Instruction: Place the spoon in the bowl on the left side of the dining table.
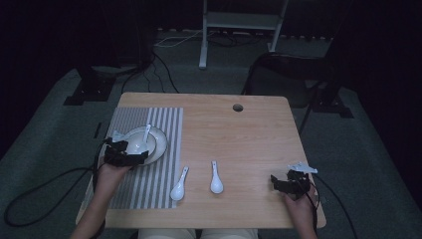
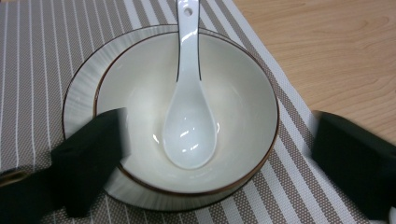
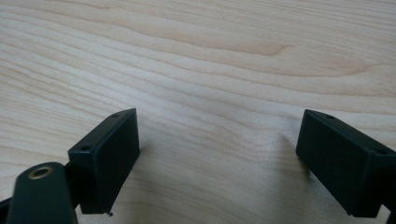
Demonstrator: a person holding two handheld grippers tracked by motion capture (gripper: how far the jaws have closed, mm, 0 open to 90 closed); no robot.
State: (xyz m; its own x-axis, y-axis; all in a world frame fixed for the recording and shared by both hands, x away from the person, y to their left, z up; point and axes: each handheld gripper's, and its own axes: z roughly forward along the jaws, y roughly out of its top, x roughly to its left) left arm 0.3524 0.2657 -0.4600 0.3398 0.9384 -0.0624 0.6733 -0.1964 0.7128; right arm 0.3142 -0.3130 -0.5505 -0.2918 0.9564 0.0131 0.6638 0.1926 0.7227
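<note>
A white bowl stands on a white plate on the striped placemat, with a white spoon lying in it. In the left gripper view the spoon rests in the bowl, its handle pointing away. My left gripper hovers open at the bowl's near rim, jaws spread wide and holding nothing. Two more white spoons lie on the table: one at the placemat's edge, another on bare wood. My right gripper stands open over bare wood near the right front corner.
The wooden table has a round cable hole near its far edge. Beyond the table stand a white frame and a dark chair on grey carpet. Cables trail from both grippers off the table.
</note>
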